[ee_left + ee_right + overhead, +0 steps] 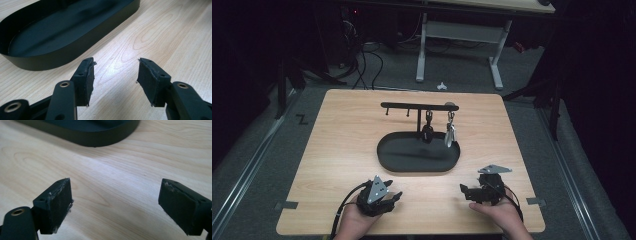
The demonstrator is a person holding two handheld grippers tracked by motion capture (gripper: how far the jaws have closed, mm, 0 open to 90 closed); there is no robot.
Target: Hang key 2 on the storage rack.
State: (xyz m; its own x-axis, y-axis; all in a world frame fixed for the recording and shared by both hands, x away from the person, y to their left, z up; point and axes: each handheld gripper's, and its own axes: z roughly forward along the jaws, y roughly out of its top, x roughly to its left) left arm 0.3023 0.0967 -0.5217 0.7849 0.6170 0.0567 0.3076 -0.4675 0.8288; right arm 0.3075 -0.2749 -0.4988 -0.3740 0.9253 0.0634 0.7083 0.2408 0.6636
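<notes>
A black oval tray [384, 150] sits mid-table with a black T-shaped rack [417, 105] rising from it. A dark key fob [428, 131] and a silver bunch of keys [450, 134] hang from hooks on the rack's right half. My left gripper [395, 196] rests low near the table's front edge, left of centre, open with nothing between its jaws. In the left gripper view, this gripper [116, 61] points at bare wood just beside the tray [62, 55]. My right gripper [464, 190] is at the front right, open and empty. In the right gripper view, it [115, 180] hovers over wood near the tray wall [95, 135].
The wooden table [342, 130] has bare surface left and right of the tray. Two hooks on the rack's left half carry nothing. Beyond the table stand a white desk frame [422, 45] and cables on a grey floor.
</notes>
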